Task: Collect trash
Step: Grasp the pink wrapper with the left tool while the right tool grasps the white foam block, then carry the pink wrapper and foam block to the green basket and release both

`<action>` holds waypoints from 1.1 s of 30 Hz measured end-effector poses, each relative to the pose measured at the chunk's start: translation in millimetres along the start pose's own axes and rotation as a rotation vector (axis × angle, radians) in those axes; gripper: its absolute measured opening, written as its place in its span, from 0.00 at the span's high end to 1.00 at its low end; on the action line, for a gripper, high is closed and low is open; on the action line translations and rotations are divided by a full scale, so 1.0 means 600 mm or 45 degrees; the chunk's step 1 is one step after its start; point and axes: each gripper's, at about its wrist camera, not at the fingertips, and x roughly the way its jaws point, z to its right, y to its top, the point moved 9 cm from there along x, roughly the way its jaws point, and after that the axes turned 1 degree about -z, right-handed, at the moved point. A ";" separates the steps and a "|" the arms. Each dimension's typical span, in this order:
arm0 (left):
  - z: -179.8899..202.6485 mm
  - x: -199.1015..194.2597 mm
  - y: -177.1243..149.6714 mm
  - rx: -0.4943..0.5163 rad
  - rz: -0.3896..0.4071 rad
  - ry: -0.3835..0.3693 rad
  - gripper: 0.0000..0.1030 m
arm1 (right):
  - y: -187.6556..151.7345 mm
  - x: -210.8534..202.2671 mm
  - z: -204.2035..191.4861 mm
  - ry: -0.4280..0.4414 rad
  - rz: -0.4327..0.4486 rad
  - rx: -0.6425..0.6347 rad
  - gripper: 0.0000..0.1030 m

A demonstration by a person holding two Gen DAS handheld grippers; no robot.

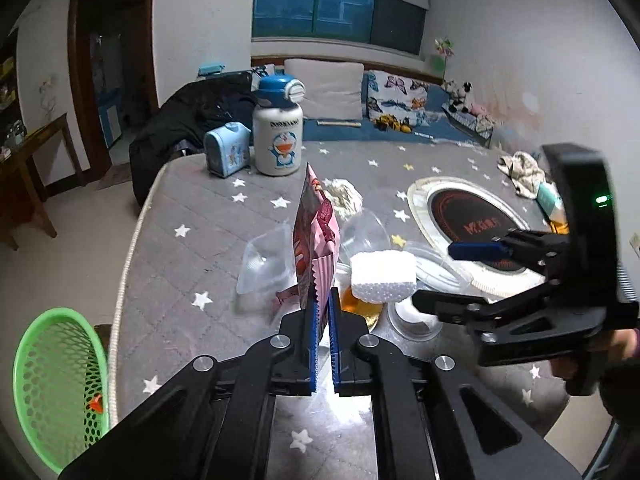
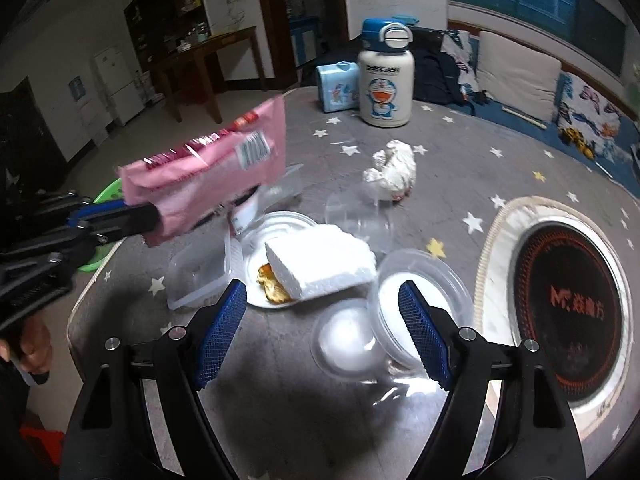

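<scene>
The left hand-held gripper (image 1: 323, 312) is clenched on one pink snack wrapper (image 1: 316, 232), pinching its crimped edge and holding it up clear of the tabletop (image 1: 192, 240). The wrapper's back carries a barcode and a red printed band, but the lettering is too blurred to read. The right hand-held gripper (image 2: 322, 304) hangs with its two blue-padded fingers spread wide and nothing between them, above the heap of trash in the middle of the tabletop.

In that heap, just beyond the right hand-held gripper, I count one white foam block (image 2: 320, 264) lying on a round white plate (image 2: 276, 224), with an orange scrap of peel (image 2: 270, 284) showing under its near corner. Beside them are clear plastic pieces: one rectangular tray (image 2: 200, 276) to the left and two round lids (image 2: 420, 288) overlapping to the right. Farther back sits one crumpled white paper wad (image 2: 392, 172).

One green mesh basket (image 1: 56, 380) stands off the tabletop's left edge, with a small orange bit inside.

At the far edge stands one white bottle (image 1: 278, 128) with a blue cap and a Doraemon figure; the writing above it is unreadable. One light blue case (image 1: 226, 148) touches its left side. To the right, one round cooker plate (image 2: 560, 300) is set into the tabletop, marked with "MT" and red characters.
</scene>
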 end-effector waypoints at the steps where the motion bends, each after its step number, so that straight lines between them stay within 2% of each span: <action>1: -0.005 -0.006 0.001 -0.013 0.007 -0.004 0.95 | 0.003 0.005 -0.001 0.015 -0.007 -0.001 0.26; 6: -0.034 -0.032 0.003 -0.056 0.034 0.015 0.95 | 0.014 0.028 -0.009 0.061 -0.036 -0.048 0.27; 20: -0.089 -0.073 -0.003 -0.146 0.083 0.033 0.95 | 0.017 0.074 0.001 0.028 -0.117 -0.096 0.27; 24: -0.100 -0.079 -0.010 -0.168 0.084 0.044 0.95 | 0.015 0.075 0.000 0.032 -0.124 -0.089 0.28; 27: -0.110 -0.090 -0.014 -0.183 0.089 0.054 0.95 | 0.014 0.077 -0.004 0.031 -0.131 -0.099 0.32; 33: -0.130 -0.113 -0.017 -0.204 0.110 0.080 0.95 | 0.020 0.063 -0.011 0.026 -0.091 -0.081 0.34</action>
